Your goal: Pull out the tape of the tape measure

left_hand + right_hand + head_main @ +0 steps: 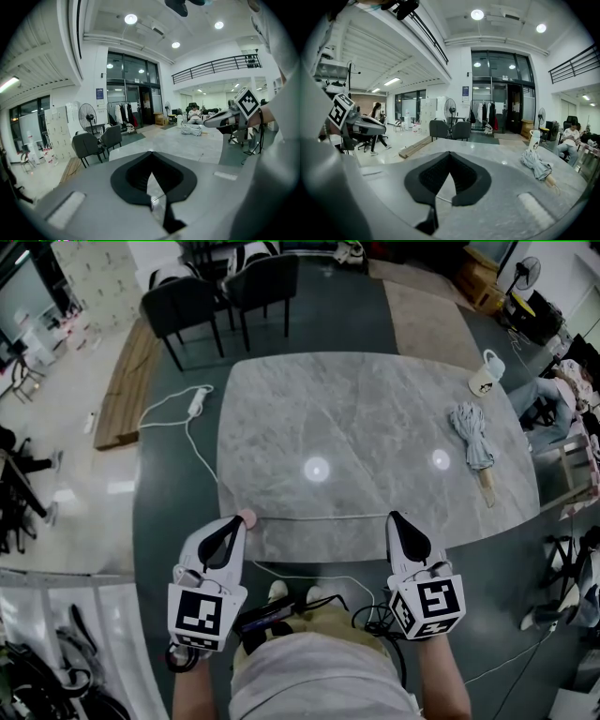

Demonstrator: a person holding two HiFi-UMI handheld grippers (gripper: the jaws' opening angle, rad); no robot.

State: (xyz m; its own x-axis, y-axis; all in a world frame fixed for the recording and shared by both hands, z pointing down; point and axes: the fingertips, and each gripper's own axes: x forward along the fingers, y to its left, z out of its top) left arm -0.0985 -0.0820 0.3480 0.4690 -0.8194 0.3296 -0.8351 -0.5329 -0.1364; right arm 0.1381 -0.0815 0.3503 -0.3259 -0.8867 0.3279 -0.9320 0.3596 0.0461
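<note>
One tape measure (247,517), mostly hidden

A folded umbrella (472,435) lies near a white jug (486,374) on the marble table (375,409).

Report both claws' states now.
Left claw: closed on the tape measure.
Right claw: closed on the pulled-out tape.
</note>
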